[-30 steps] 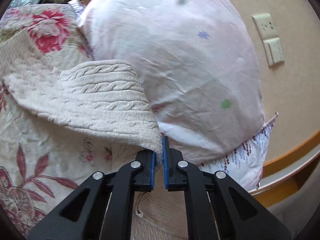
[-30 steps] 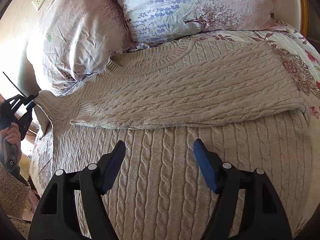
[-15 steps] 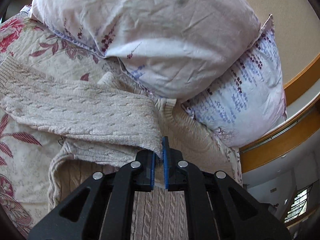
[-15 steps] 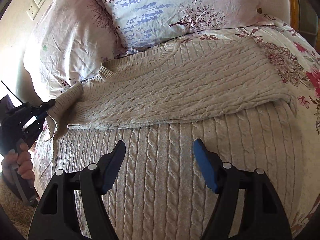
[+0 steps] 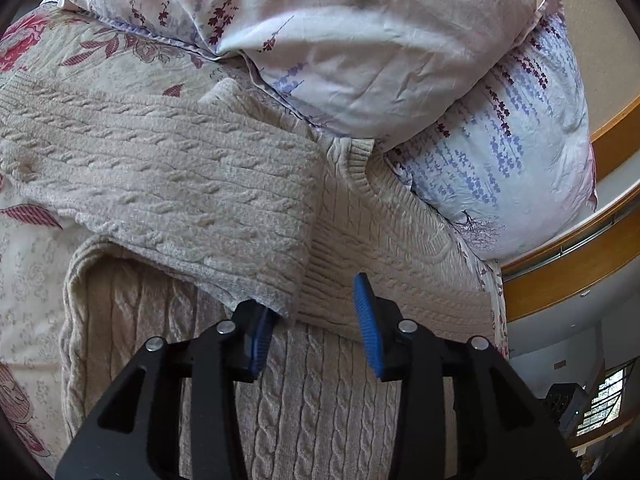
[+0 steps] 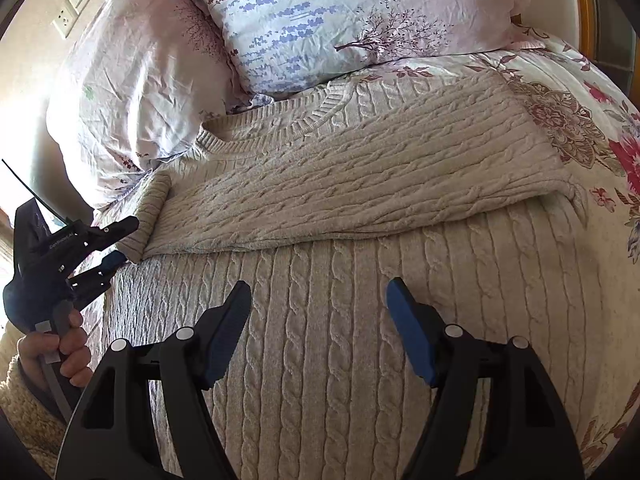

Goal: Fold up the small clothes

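A beige cable-knit sweater (image 6: pixel 340 360) lies flat on the bed, neckline toward the pillows. One sleeve (image 6: pixel 360 184) is folded across its chest, and the sleeve (image 5: pixel 180 184) also fills the left wrist view. My left gripper (image 5: pixel 316 312) is at the sleeve's cuff (image 5: pixel 280 296), its jaws opening. The cuff edge rests against the left pad (image 5: pixel 258 340) and is not pinched. The right wrist view shows the left gripper (image 6: pixel 124 240) beside the cuff (image 6: pixel 144 232) at the sweater's left edge. My right gripper (image 6: pixel 318 292) hovers open above the sweater's body, holding nothing.
Two floral pillows (image 6: pixel 340 12) lean at the head of the bed, just behind the neckline. A flowered bedspread (image 6: pixel 600 120) lies under the sweater. A wooden bed frame (image 5: pixel 580 264) runs on the right. A hand (image 6: pixel 60 352) holds the left gripper. Wall sockets (image 6: pixel 66 20) are behind.
The left gripper carried the sleeve cuff across the sweater, lowered it, and its jaws have parted from the cuff. The right gripper has stayed open over the sweater body.
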The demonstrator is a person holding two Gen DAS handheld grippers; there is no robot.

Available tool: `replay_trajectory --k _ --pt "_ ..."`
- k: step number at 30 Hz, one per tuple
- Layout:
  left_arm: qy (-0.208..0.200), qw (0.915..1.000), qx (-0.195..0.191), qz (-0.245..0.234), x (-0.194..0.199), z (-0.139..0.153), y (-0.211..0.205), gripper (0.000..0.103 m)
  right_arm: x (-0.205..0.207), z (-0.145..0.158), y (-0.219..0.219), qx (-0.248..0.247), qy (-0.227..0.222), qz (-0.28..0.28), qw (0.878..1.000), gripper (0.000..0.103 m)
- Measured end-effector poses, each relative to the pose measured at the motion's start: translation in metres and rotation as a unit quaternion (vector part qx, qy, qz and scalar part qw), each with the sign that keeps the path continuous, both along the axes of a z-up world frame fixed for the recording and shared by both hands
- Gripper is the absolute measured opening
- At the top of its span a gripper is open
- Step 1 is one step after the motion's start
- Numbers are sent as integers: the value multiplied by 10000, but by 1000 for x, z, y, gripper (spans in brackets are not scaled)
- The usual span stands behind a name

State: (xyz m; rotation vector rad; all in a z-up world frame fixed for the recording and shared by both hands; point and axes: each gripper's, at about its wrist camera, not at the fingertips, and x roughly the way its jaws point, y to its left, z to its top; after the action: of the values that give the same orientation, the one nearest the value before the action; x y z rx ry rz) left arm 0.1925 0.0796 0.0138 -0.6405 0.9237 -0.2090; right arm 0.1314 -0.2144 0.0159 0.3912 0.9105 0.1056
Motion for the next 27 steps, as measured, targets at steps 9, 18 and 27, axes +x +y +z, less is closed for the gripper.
replay_trajectory --k 9,18,27 --pt "-163 9988 440 -164 -4 0 -11 50 -1 -1 0 12 -7 -17 10000 72" --pt "-140 9993 -344 -105 -42 18 41 70 2 -1 -2 40 -18 -30 10000 72" --pt "498 9666 -1170 2227 -45 -15 174 47 6 -2 8 6 -21 143 9999 72"
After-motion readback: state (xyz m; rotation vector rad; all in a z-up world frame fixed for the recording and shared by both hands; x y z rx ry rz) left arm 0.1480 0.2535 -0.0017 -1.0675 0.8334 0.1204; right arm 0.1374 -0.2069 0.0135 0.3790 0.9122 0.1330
